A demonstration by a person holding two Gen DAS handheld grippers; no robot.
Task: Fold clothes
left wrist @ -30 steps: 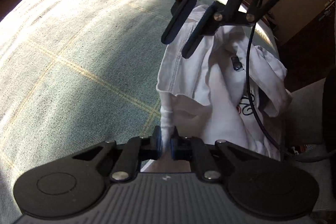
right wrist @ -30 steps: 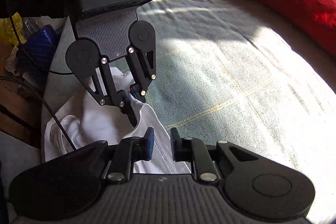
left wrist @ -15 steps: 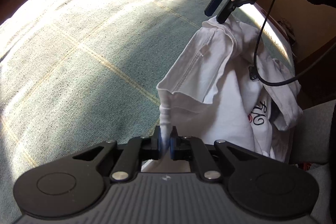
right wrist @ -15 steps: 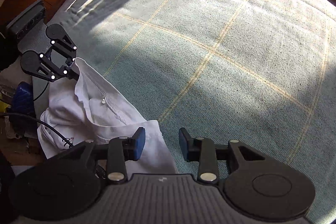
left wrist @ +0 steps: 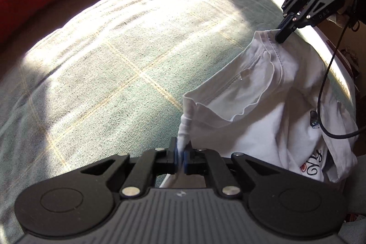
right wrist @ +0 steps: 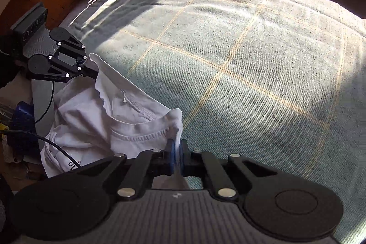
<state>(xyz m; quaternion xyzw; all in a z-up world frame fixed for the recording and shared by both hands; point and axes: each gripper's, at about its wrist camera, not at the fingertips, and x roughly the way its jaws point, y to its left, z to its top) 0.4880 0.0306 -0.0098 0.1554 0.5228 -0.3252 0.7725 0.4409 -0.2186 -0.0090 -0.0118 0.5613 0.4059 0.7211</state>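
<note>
While gripping the white T-shirt point(left wrist: 263, 129) at two points, holds it slung above the near edge of the bed point(left wrist: 114, 84).

Clamps a bunched fold in the left claw point(left wrist: 180, 152), pads almost meeting through the cloth. Lets the shirt sag in the middle, crumpled and doubled on itself, its printed part drooping off the bed's side. Pinches a stitched edge in the right claw point(right wrist: 177, 152), likewise closed on fabric. Risks, likely, a lopsided fold from the twisted slack, a slip from so thin a bite, or a snag on the black cable point(left wrist: 324, 93) crossing the shirt.
</note>
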